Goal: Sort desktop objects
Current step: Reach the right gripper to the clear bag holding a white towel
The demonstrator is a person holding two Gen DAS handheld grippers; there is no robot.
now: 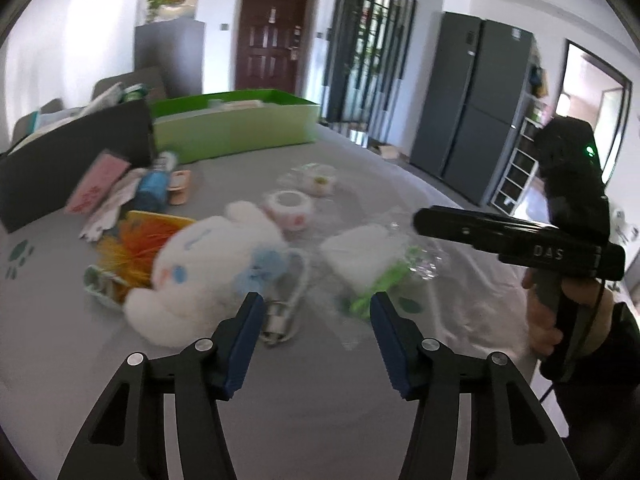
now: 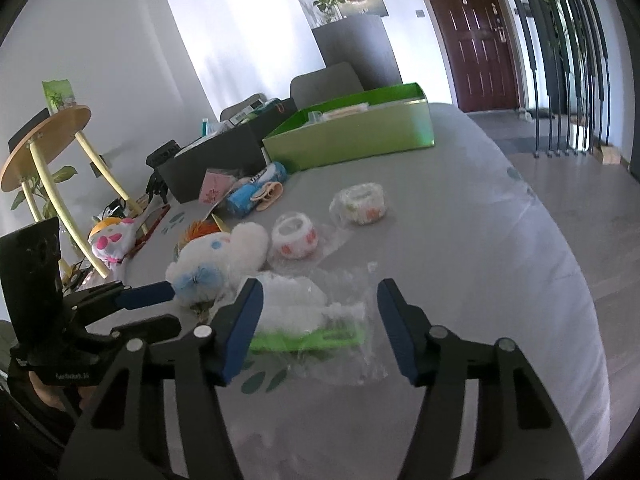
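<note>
Left wrist view: the left gripper (image 1: 316, 308) stands parted and empty over the carabiner (image 1: 286, 300) beside the white plush (image 1: 208, 268), mid-tabletop; closing may snag plush.

Right wrist view: the right gripper (image 2: 320, 296), parted and empty, straddles the clear packet (image 2: 316, 320) near the front edge; slippery film may slide out.

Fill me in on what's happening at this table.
A person holds a gripper in each hand over a grey table strewn with small things to sort. The left gripper is open above a white plush toy and a metal clip. The right gripper is open above a clear bag with something white and green inside. Neither holds anything. Two tape rolls lie further back, before a green box and a black box.
</note>
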